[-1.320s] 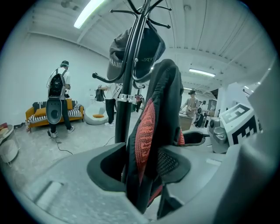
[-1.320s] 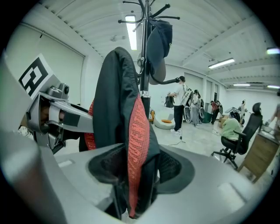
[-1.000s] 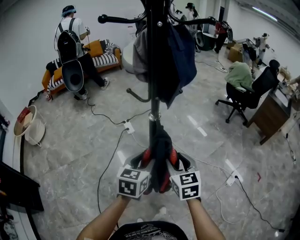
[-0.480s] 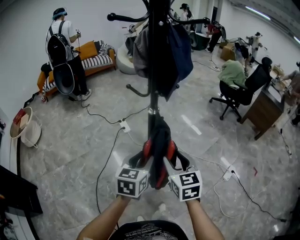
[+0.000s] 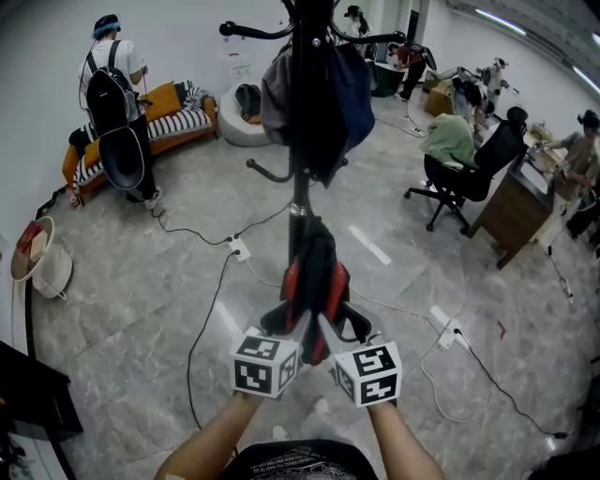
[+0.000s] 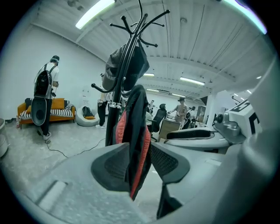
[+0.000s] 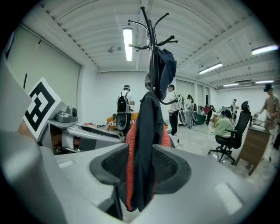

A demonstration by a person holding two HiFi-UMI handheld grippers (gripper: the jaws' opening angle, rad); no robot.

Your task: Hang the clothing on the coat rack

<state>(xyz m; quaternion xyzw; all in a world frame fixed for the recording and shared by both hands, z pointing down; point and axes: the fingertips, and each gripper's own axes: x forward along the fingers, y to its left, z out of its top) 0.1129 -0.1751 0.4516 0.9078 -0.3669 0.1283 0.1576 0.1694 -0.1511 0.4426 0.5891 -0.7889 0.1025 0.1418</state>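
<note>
A black garment with red trim (image 5: 314,277) hangs between my two grippers, just in front of the coat rack's black pole (image 5: 299,192). My left gripper (image 5: 284,317) is shut on its left side, and in the left gripper view the cloth (image 6: 136,131) fills the gap at the gripper (image 6: 139,162). My right gripper (image 5: 343,321) grips the right side. Its jaws have just been closing with the garment (image 7: 143,131) between them, and at the gripper (image 7: 141,168) the pads press the cloth. The rack's upper hooks (image 5: 246,29) carry grey and navy clothes (image 5: 323,98).
A lower hook (image 5: 265,172) juts left from the pole. Cables and power strips (image 5: 237,248) lie on the marble floor. A person with a backpack (image 5: 112,103) stands by an orange sofa (image 5: 169,117) at the back left. A seated person (image 5: 455,150) and a desk (image 5: 520,206) are at the right.
Both grippers have carried the garment forward and a little up, closer to the rack's pole. The rack looms nearer, and the room has slid back in the head view.
</note>
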